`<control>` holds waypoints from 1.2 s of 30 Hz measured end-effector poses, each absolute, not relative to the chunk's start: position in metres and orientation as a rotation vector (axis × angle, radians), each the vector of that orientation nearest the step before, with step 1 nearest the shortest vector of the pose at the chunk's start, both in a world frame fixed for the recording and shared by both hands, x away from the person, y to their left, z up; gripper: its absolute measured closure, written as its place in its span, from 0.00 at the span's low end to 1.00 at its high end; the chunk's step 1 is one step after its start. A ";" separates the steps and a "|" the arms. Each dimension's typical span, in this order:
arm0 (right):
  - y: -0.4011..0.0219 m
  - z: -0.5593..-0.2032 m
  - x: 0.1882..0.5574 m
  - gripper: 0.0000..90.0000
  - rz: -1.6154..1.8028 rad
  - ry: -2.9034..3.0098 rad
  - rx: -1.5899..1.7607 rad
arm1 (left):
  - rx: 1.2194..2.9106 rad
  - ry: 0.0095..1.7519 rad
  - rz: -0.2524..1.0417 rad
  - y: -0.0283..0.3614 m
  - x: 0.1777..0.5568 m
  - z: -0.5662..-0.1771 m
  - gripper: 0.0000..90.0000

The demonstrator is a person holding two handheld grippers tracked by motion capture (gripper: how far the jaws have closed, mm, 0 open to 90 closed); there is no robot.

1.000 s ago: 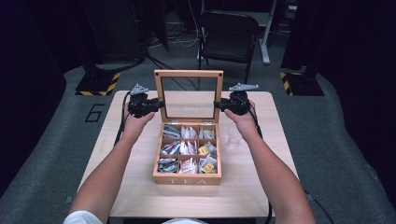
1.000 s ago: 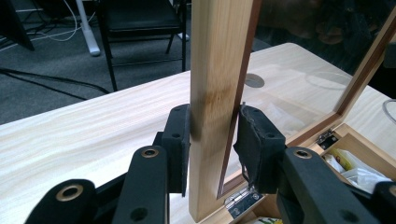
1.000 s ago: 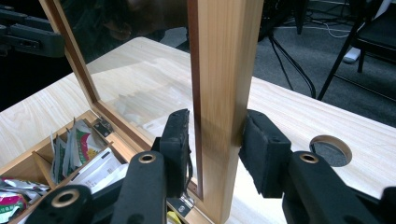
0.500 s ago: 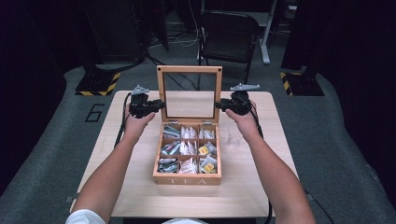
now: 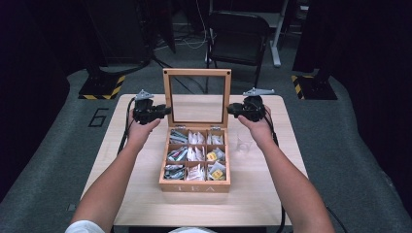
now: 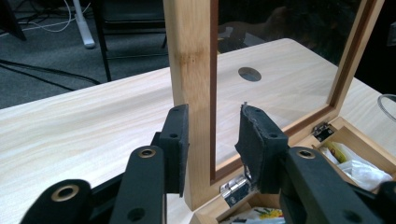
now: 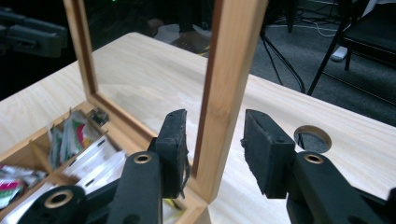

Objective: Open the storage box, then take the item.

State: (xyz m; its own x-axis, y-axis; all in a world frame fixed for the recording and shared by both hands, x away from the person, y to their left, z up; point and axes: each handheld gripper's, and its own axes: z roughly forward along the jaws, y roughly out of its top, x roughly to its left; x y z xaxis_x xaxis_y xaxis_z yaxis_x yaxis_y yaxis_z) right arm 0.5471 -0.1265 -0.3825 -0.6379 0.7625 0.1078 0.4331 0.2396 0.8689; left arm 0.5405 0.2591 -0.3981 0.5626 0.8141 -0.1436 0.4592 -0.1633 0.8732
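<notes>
A light wooden table (image 5: 145,194) sits on grey carpet, with a dark chair (image 5: 236,34) behind its far edge. At the middle of the table rests an open wooden tea box (image 5: 194,186), the word TEA on its front wall. Inside it, three rows of three compartments hold tea bag packets (image 5: 194,156) in white, green and yellow wrappers.

The box's lid (image 5: 196,73), a wooden frame around a clear pane, stands upright from the hinges at the back edge of the box. A round hole (image 6: 249,73) in the tabletop is seen through the pane in the left gripper view.

A person's bare forearms reach in from the near side, one on each side of the box. The left gripper (image 5: 165,110) is at the lid's left upright, low down near the hinge. In the left gripper view (image 6: 212,135), that upright stands between the two black jaws: one pad (image 6: 177,140) lies against the wood, while the other pad sits apart from it, with a gap. The jaws have just been opening a little, so the claw is released around the frame.

The right gripper (image 5: 231,109) is at the lid's right upright, at matching height. In the right gripper view (image 7: 214,140), the upright passes between its jaws with a gap to either pad, the wider one on the outer side. These jaws have also just been opening, and this claw too is released, clamping nothing.

A small metal hinge (image 6: 233,189) shows just below the left gripper's jaws.
</notes>
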 end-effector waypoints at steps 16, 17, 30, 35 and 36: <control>-0.123 -0.379 0.497 0.66 1.337 2.246 0.970 | 1.791 1.057 0.461 0.274 0.519 -0.389 0.65; -0.123 -0.380 0.495 0.66 1.342 2.248 0.966 | 1.786 1.058 0.465 0.274 0.519 -0.390 0.65; -0.123 -0.395 0.476 0.68 1.314 2.297 0.942 | 1.775 1.059 0.452 0.280 0.507 -0.390 0.65; -0.120 -0.404 0.467 0.71 1.314 2.329 0.915 | 1.782 1.053 0.454 0.280 0.503 -0.391 0.65; -0.119 -0.406 0.465 0.71 1.310 2.336 0.914 | 1.779 1.053 0.452 0.280 0.503 -0.391 0.65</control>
State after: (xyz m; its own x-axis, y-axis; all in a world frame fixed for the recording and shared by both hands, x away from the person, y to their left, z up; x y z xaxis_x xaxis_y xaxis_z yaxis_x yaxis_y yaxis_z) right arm 0.4648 -0.1193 -0.4058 -0.7484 0.6621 0.0386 0.3784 0.3785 0.8447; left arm 0.5030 0.2799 -0.3911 0.5548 0.8179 -0.1525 0.4524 -0.1427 0.8803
